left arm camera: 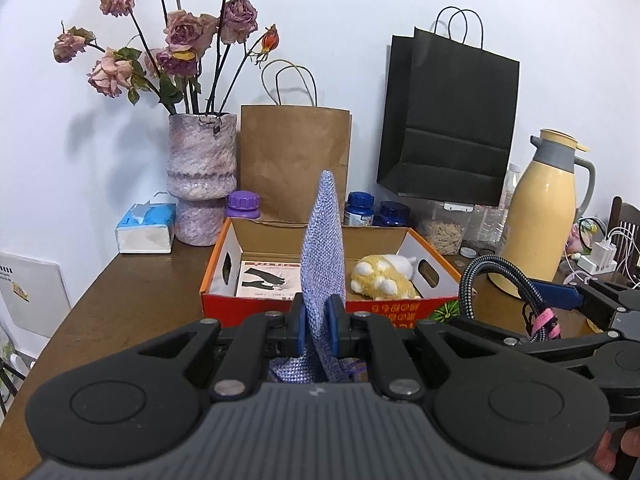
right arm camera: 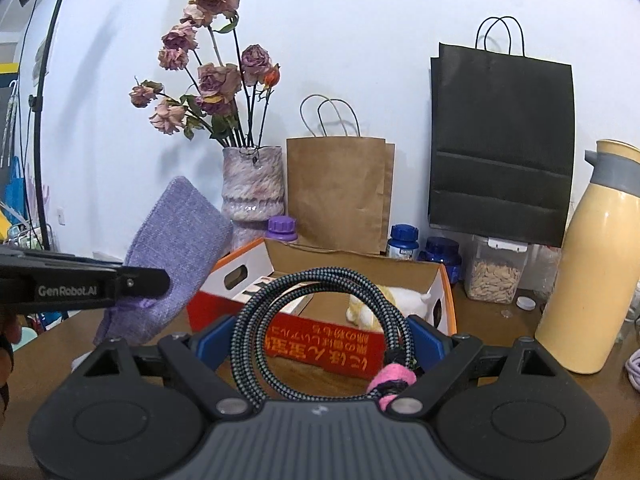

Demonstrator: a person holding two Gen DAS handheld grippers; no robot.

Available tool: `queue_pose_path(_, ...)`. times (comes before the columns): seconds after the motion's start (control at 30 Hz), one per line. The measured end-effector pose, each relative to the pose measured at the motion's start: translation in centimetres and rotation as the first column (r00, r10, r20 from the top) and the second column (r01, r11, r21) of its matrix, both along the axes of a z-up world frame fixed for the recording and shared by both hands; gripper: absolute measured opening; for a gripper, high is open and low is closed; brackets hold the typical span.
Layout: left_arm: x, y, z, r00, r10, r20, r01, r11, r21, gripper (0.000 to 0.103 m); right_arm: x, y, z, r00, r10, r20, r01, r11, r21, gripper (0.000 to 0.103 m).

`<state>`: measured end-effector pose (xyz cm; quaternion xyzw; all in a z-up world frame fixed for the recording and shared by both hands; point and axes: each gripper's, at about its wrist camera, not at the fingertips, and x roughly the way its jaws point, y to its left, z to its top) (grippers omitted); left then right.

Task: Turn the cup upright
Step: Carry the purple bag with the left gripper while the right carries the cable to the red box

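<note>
A white wall backs the brown wooden table (left arm camera: 132,292), which is crowded along its far edge: a mottled vase of dried roses (left arm camera: 200,180), a brown paper bag (left arm camera: 294,160), a black paper bag (left arm camera: 448,120) and a yellow thermos jug (left arm camera: 540,216). In the middle sits an open orange cardboard box (left arm camera: 328,308) with a yellow-and-white plush toy (left arm camera: 384,278) inside.

My left gripper (left arm camera: 319,322) is pinched tight on a lavender knitted cloth (left arm camera: 324,248). I hold it by its lower end, so the rest stands up as a stiff tongue in front of the box. In the right wrist view the same cloth shows side-on, broad and rounded at the top. My right gripper (right arm camera: 320,340) has its jaws spread wide around a coil of braided cable (right arm camera: 320,316) bound with a pink strap (right arm camera: 394,384). The coil sits between the blue pads (right arm camera: 426,338); I judge it is carried there, the wide spread matching the loop's width.

I see no cup in either view. It may be hidden behind the box or out of the picture, so I cannot say where it lies. With both grippers occupied, I judge the flip itself has not begun.
</note>
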<state>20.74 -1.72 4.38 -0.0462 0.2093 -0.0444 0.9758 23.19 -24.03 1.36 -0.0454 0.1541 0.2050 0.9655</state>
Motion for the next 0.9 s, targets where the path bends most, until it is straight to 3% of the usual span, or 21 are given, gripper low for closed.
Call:
queue_pose_path(0.3,4.3,-0.2,0.6,1.0,0.023,0.002,-0.023,1.0,-0.018,0.012,4.2,1.2,0.9,1.0,-0.002,-0.009,0.001,1.0,-0.023,0.09)
queue_pose_path(0.9,13.3,0.6,-0.4,0.994,0.094,-0.055,-0.096,0.995,-0.038,0.012,15.0,3.7,0.1,0.992,-0.031,-0.119,0.022,0.996,-0.082,0.09)
